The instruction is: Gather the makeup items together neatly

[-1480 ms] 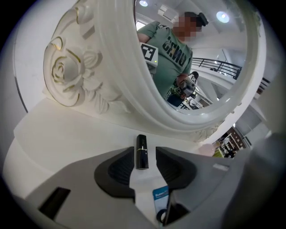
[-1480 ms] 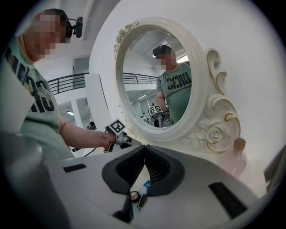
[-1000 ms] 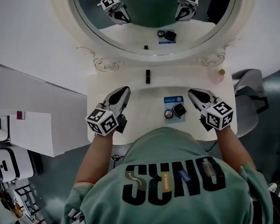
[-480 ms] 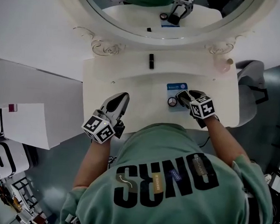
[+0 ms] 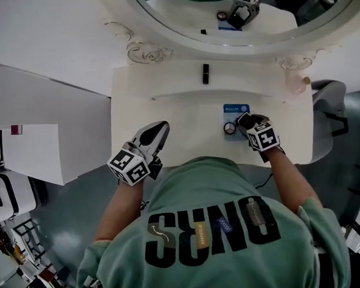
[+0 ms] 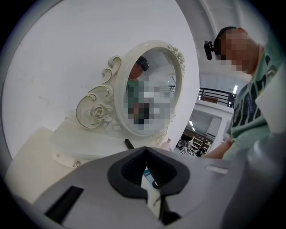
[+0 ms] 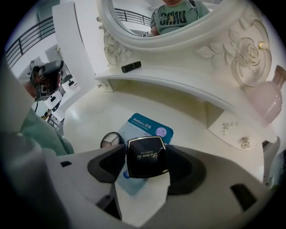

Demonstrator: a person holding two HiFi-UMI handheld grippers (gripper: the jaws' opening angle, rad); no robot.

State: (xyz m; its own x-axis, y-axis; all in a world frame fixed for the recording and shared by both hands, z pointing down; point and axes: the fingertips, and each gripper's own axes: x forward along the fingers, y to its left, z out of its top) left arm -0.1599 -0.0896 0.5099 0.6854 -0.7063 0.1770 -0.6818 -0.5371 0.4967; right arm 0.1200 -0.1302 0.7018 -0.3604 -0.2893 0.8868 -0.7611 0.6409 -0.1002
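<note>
Right gripper view, black square compact [image 7: 146,154], gold rim, inside right claw [image 7: 146,166], jaws just opening

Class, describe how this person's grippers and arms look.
On left gripper and right gripper: grey shells, dark pads, white cubes of black square markers. Green short-sleeved top, black lettering. The right's jaws have just been opening, a black compact between them.

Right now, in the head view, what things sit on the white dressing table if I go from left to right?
black tube → round compact → square black compact → pink vase. The blue packet overlaps the compacts, so it is left out.
</note>
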